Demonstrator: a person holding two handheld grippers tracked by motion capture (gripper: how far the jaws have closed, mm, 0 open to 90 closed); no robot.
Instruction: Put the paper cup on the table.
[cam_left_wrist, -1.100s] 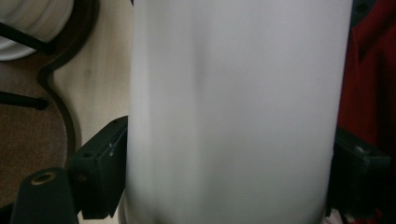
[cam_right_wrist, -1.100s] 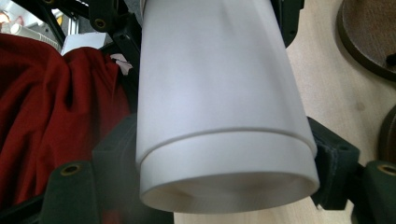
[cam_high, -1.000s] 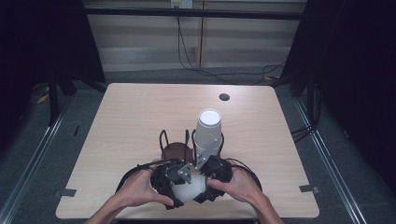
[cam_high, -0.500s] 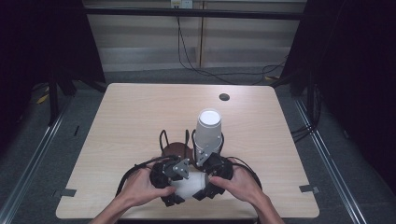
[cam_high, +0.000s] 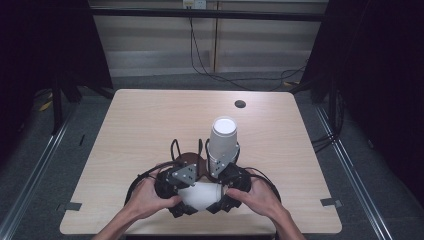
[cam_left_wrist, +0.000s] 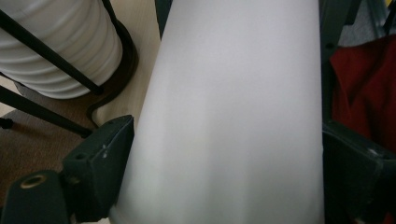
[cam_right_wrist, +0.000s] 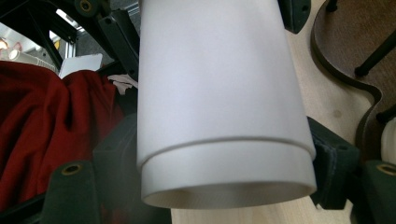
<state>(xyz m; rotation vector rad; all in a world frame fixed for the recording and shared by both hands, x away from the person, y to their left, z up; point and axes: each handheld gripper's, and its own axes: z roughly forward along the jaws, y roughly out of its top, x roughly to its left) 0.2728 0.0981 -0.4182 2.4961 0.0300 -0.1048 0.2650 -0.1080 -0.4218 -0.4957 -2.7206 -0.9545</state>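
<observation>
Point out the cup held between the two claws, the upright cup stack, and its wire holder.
held cup (cam_high: 199, 195), high view, middle of its side wall.
cup stack (cam_high: 223, 137), high view, upper side wall.
wire holder (cam_high: 175, 148), high view, left wire loop.

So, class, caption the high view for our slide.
Both tools grip a white cup lying before the cup stack in its rack.

**One camera overhead, two pressed up close**

The high view looks forward and down over the pale wooden table (cam_high: 150, 125), its near edge at the bottom. The left gripper view and right gripper view each sit very near the white paper cup (cam_high: 200, 196), lying by that edge; all three share it (cam_left_wrist: 233, 112) (cam_right_wrist: 219, 93).
</observation>
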